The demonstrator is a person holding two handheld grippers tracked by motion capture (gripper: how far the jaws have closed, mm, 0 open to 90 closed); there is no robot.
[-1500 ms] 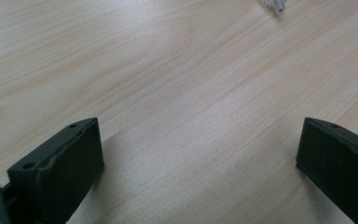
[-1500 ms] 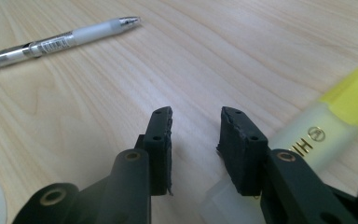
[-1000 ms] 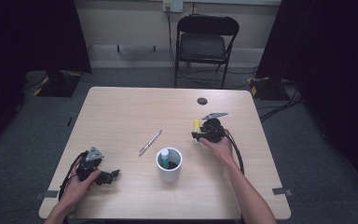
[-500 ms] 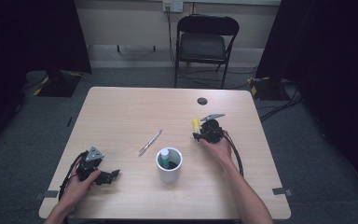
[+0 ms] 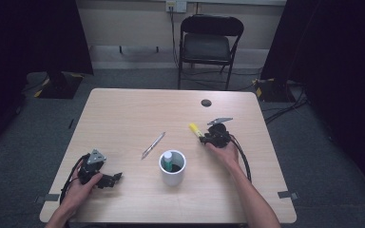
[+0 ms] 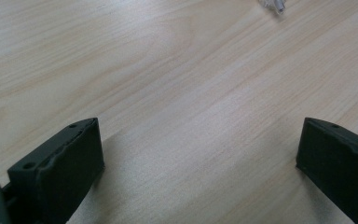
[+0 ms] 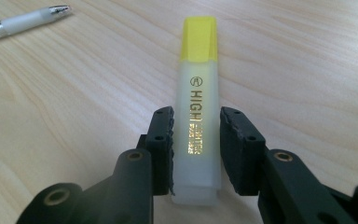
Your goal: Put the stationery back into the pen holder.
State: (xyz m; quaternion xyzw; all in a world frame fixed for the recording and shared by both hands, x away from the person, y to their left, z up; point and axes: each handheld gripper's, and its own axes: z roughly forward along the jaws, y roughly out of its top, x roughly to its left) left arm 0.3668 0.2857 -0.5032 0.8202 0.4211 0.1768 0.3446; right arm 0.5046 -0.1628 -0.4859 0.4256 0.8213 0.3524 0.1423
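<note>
A yellow-capped highlighter (image 7: 196,84) lies on the pale wood table (image 5: 138,114), right of centre in the high view (image 5: 195,129). My right gripper (image 7: 196,116) is shut on its translucent barrel, one black pad pressed on each side; the jaws have just been closing around it. In the high view the right gripper (image 5: 209,137) sits at the highlighter's near end, held by a hand. My left gripper (image 5: 113,178) rests near the front left corner, and its jaws (image 6: 198,140) stand wide open over bare wood.
A silver pen (image 5: 153,145) lies left of the highlighter, also seen in the right gripper view (image 7: 23,21). A white cup (image 5: 172,178) with a green-capped item stands at front centre. A small black disc (image 5: 206,102) lies near the far edge. A folding chair (image 5: 210,45) stands beyond the table.
In the high view the right gripper stays at the highlighter's near end with barely any shift. The left hand and gripper have not moved.
</note>
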